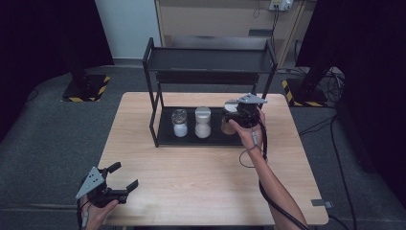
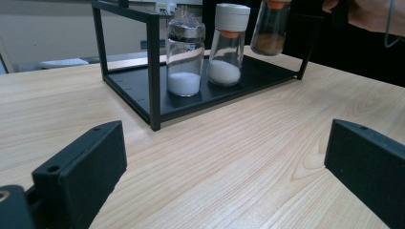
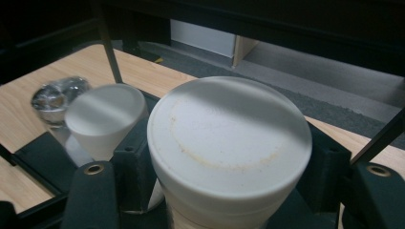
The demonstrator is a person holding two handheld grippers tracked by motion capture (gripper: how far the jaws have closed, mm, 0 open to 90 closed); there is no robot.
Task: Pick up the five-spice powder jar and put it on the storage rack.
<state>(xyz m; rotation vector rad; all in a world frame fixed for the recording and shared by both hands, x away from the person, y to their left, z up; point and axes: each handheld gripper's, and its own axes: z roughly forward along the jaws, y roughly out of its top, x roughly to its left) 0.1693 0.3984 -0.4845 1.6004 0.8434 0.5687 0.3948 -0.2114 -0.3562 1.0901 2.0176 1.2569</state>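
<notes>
At the right end of the rack's lower shelf [image 1: 167,136], the right gripper [image 1: 238,114] has its jaws pinching the brown-spice jar [image 2: 270,28], held just above the shelf; the placing step, I judge; next, lower it beside the white-capped jar [image 1: 203,121] and release; the left gripper [image 1: 115,184] rests spread over the tabletop [image 1: 191,182].

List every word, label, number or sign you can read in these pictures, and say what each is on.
No text can be read.
The white lid of the jar held in the right gripper bears faint embossed marks, too faint to read.
The two jars with white contents on the black rack show no labels.
The black-and-yellow stripes on the stand bases are hazard markings, not words.
</notes>
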